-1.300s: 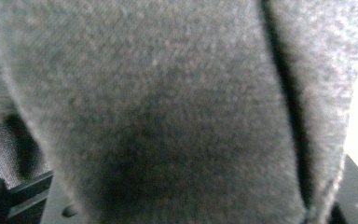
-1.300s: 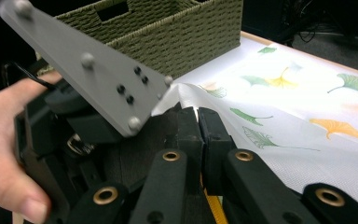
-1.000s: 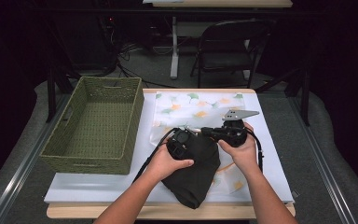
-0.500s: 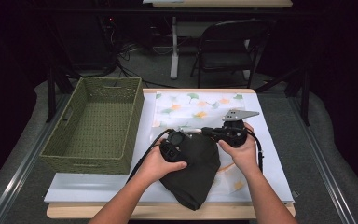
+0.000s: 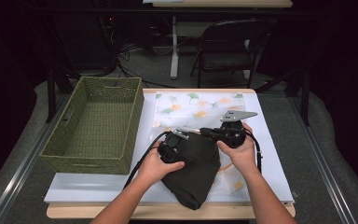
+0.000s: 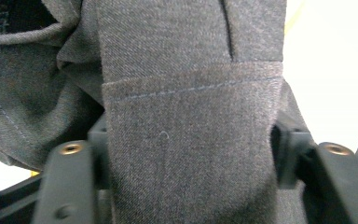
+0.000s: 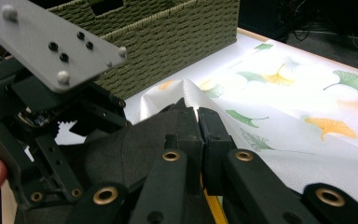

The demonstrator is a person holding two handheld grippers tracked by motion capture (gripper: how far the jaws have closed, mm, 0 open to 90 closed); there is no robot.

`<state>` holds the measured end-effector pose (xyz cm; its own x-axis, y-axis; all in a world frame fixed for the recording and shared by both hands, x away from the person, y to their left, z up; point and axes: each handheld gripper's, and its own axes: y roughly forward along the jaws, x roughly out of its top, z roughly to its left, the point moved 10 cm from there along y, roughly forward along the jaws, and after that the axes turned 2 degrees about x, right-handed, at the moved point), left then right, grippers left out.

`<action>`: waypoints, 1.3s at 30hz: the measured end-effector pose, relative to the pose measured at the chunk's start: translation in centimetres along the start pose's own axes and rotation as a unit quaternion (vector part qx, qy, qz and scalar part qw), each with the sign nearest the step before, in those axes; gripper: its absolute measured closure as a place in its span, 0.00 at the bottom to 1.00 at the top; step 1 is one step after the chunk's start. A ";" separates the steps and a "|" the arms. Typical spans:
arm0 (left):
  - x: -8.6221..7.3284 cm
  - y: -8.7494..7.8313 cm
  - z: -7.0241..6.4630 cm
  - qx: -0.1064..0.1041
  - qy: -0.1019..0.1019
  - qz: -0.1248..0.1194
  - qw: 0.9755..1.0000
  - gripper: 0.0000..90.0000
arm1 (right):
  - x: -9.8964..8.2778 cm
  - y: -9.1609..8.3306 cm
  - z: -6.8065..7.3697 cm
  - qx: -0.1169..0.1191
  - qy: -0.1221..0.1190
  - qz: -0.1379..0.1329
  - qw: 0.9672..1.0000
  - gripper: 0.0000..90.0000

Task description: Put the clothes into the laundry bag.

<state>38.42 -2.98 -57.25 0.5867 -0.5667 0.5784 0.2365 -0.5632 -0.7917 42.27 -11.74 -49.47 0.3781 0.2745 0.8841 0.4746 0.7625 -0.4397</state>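
The counter (image 5: 270, 186) carries a white cloth printed with ginkgo leaves (image 5: 200, 105) and, at its left, a green woven basket (image 5: 98, 126) standing empty. On the near part of the cloth lies the dark grey garment (image 5: 193, 172), bunched into a rough heap between the person's two hands. The right gripper (image 5: 205, 132) sits at the garment's far edge with its jaws closed tight together, pinching a fold of the grey fabric against the lifted white cloth, as the right gripper view shows. The left gripper (image 5: 179, 135) has shifted a little over the heap since a second ago, and its jaws have just been closing; in the left gripper view a stitched hem band (image 6: 191, 140) fills the gap between them, though the pads do not yet seem to bite. That suggests a second grasp is forming, likely so the garment can be lifted or folded by both hands.
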 end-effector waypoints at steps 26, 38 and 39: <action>2.7 -0.2 -0.4 0.005 -0.001 -0.003 1.000 0.67 | 1.0 -0.3 1.4 0.021 -0.002 -0.020 1.000 0.98; 3.5 -0.4 1.3 0.037 -0.020 -0.018 0.999 0.66 | 1.2 -0.6 1.4 0.020 -0.003 -0.025 0.999 0.99; 3.4 -0.2 1.5 0.042 -0.020 -0.018 0.999 0.66 | 1.1 -0.6 1.4 0.020 -0.003 -0.024 1.000 0.98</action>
<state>41.51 -3.95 -55.43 0.6074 -0.5217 0.5991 0.3207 -0.5290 -0.7857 41.30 -11.02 -48.00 0.3514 0.2398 0.9050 0.4598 0.7978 -0.3899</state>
